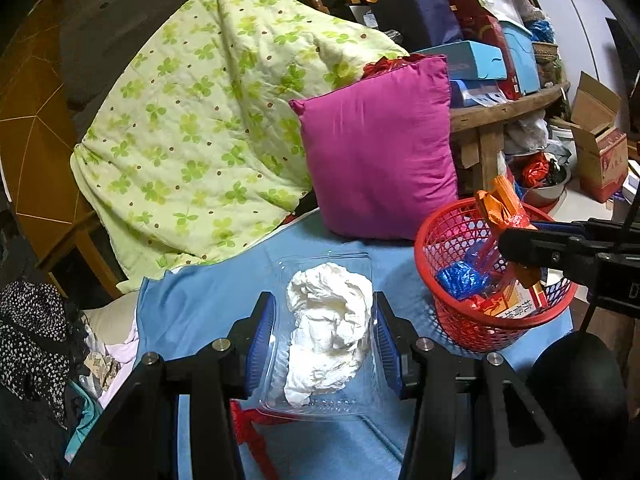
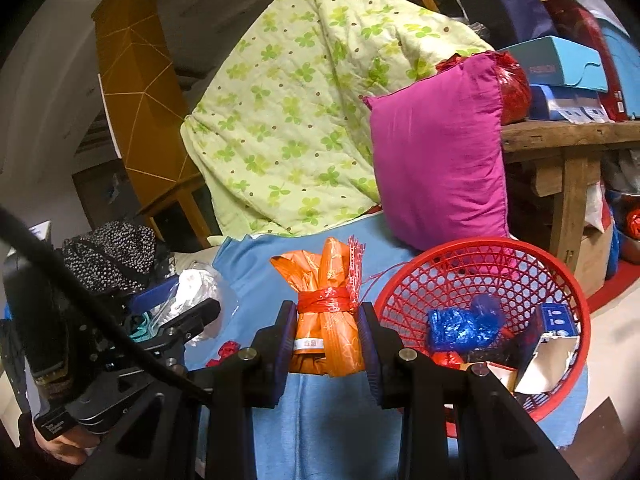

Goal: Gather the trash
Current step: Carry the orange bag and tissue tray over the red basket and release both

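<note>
— What's the left gripper (image 1: 325,344) got?
— It's clamped on a clear plastic clamshell (image 1: 320,400) with crumpled tissue (image 1: 328,328) inside, over the blue cloth (image 1: 208,312).
— And the right gripper (image 2: 326,340)?
— Squeezing an orange wrapper bundle (image 2: 326,312), just beside the red basket (image 2: 480,256).

Cluttered home storeroom, quilt (image 1: 200,120), pillow (image 1: 376,148), stacked boxes (image 1: 480,64)

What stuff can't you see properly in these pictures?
- Bottom of the red basket: right wrist view, buried under a blue wrapper and a torn box.
- Red scrap: left wrist view, partly under the clear plastic tray with the white tissue; unclear what it is.
- Orange bundle: its lower end is hidden by the right gripper.
- Box print: too small to read.
</note>
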### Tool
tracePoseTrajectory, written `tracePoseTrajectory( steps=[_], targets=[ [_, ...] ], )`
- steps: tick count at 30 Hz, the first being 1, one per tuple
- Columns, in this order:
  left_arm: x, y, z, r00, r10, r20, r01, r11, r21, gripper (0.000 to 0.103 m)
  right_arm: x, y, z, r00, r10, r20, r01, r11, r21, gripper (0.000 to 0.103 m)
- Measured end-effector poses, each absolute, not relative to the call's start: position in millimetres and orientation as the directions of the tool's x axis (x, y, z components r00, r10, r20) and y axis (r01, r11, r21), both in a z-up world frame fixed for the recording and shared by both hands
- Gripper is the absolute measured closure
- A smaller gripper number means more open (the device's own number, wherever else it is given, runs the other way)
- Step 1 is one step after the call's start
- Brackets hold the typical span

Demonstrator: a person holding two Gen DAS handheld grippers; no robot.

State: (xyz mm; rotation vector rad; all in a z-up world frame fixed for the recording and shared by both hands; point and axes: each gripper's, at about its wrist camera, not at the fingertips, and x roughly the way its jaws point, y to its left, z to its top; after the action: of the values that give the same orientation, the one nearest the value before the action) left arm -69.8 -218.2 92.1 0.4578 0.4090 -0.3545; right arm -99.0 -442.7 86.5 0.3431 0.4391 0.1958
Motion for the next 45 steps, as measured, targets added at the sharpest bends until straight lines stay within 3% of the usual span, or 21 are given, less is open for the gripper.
tracePoseTrajectory(
  steps=[23,37,45],
  targets=[
    [-73,-257,92,0.83,-0.301,-0.47,0.488,0.8,0.349,0.053,-113,-491,87,0.915,0.154,-0.374,-0.002,0.927,0.376,0.07],
    [-57,-292,94,0.658,-0.577,-0.485,0.698,0.709,0.104,0.052,-129,-553,75,0.928,0.036,-0.37,0.141,0.887,0.44,0.07],
    [-41,-323,82,0.6,-0.61,-0.518,0.736,0.675,0.056,0.051,-124,-580,60,0.921,0.019,-0.388,0.19,0.85,0.492,0.07]
  ],
)
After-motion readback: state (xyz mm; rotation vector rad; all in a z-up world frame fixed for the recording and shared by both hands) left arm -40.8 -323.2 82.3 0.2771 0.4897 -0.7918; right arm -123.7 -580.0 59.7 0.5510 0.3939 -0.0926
